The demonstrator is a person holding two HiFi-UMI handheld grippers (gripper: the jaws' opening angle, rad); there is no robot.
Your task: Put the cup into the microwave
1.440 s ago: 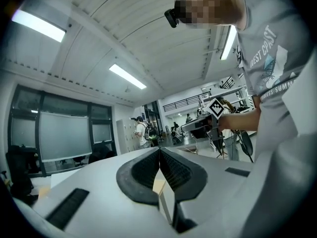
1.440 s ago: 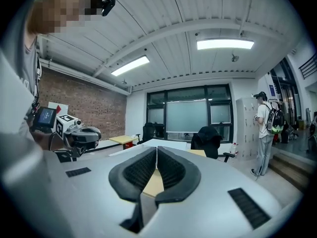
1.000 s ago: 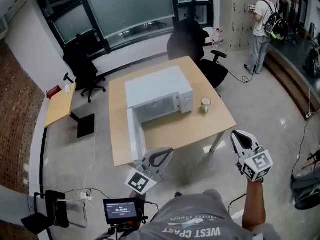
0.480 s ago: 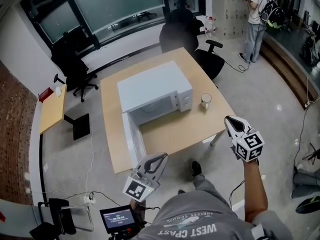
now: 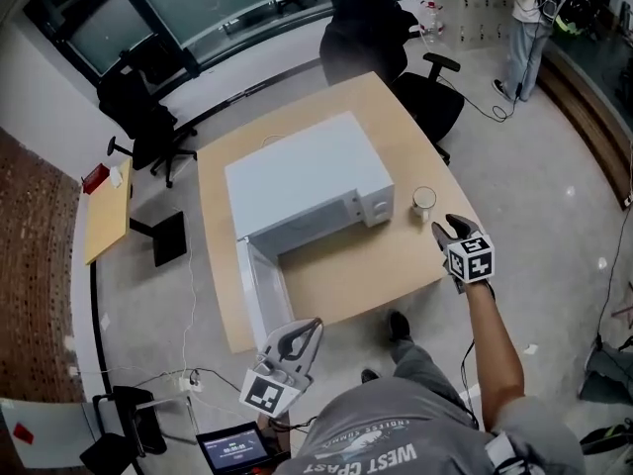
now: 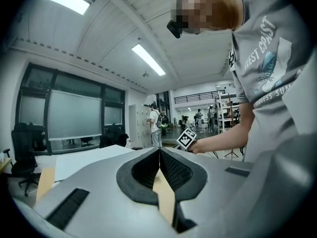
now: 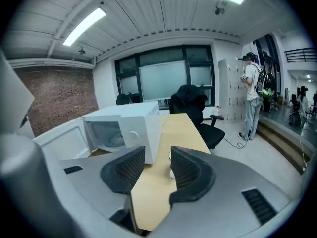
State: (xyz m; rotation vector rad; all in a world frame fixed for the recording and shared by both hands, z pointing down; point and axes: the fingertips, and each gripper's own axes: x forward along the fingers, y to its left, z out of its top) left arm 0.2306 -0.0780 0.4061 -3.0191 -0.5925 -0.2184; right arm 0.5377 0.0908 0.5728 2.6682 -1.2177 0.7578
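Right hand-held gripper (image 5: 445,228), the nearer one, jaws just opened and empty, points at upright cup (image 5: 423,202) close ahead by the surface's (image 5: 336,275) right edge.

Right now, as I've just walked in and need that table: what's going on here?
A person works at the table with a gripper in each hand. The microwave sits on it with its door open. The cup stands beside it, untouched. The right gripper is close to the cup; its jaws have just been opening and nothing is between them. The left gripper is shut and empty, off the table's near edge.
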